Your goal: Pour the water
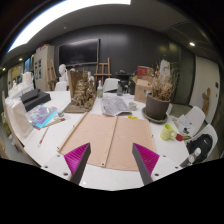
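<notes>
Hovering open and empty, the claw (112, 165) holds nothing above the flat brown cardboard sheet (105, 137) on the white bench (185, 150); pouring looks unstarted.

White vessel (186, 121): upright on counter (66, 124), toward right end, just beside dark plant pot (158, 106). Exact type and fill level too small to tell. Well beyond and right of tongs (110, 150), spread apart, gripping nothing.
</notes>
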Demonstrator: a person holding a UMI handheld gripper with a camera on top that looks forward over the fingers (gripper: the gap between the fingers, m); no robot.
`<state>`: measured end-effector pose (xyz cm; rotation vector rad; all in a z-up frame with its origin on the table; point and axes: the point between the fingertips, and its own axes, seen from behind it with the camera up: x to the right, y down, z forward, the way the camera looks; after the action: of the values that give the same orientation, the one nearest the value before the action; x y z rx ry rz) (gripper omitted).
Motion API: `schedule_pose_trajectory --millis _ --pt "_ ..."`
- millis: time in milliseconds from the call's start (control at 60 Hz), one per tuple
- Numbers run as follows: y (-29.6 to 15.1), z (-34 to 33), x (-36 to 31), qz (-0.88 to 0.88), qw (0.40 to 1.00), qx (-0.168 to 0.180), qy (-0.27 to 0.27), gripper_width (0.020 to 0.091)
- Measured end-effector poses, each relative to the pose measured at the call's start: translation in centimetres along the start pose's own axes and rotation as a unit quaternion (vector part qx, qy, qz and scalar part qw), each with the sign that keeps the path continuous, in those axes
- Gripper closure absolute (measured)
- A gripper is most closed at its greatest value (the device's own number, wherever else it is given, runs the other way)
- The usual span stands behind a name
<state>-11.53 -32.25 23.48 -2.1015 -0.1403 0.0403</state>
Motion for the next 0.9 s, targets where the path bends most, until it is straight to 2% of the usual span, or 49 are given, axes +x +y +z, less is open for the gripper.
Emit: schedule_pose_trajectory --millis 267,433,617,717,817,900 --pt "2.9 0.9 6.9 0.019 0.999 -0.013 0.035 0.0248" --pt "8.0 1.0 14.6 0.032 0.996 -0.013 0.077 0.0248" --pt "14.2 0.2 24.1 0.045 0.991 0.004 0.128 0.0247" --pt "17.6 0.2 28.9 0.059 0.987 -0.006 0.152 0.0248" --pt "19.4 0.9 33.2 0.091 0.981 -0.003 0.171 0.0248" --pt "19.5 2.2 36.3 0.109 0.978 0.016 0.180 0.0242"
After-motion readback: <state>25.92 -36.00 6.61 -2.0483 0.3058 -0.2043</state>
